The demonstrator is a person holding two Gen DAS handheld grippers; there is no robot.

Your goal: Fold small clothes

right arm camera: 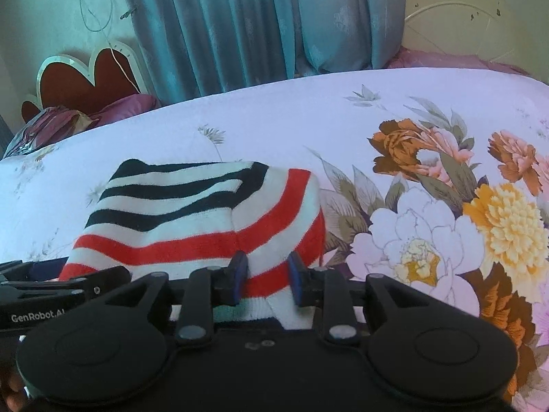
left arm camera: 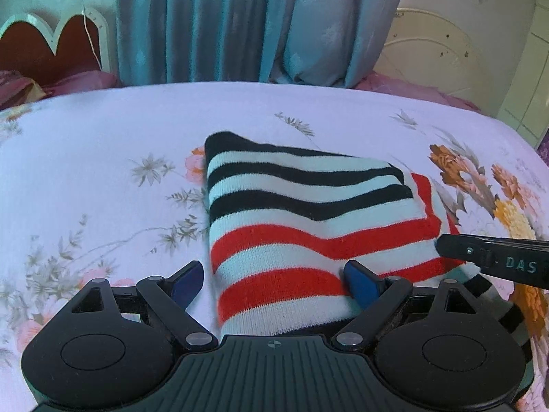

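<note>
A knitted garment (left arm camera: 302, 206) with black, red and white stripes lies folded on the floral bed sheet (left arm camera: 103, 144). My left gripper (left arm camera: 274, 281) stands wide open at the garment's near left corner. One blue fingertip (left arm camera: 188, 279) rests over the sheet beside the cloth, the other over the red stripes. In the right wrist view the garment (right arm camera: 206, 219) fills the left half, and my right gripper (right arm camera: 267, 278) is shut on its near right edge, a fold of striped cloth filling the narrow gap between the pads. That gripper's black body (left arm camera: 494, 257) shows at the right edge of the left wrist view.
Blue curtains (left arm camera: 240, 24) hang behind the bed. A red heart-shaped headboard (left arm camera: 44, 44) and pink pillows (left arm camera: 85, 80) sit at the far left. Large printed flowers (right arm camera: 446, 223) cover the sheet to the right of the garment. A white wall and door stand at the far right.
</note>
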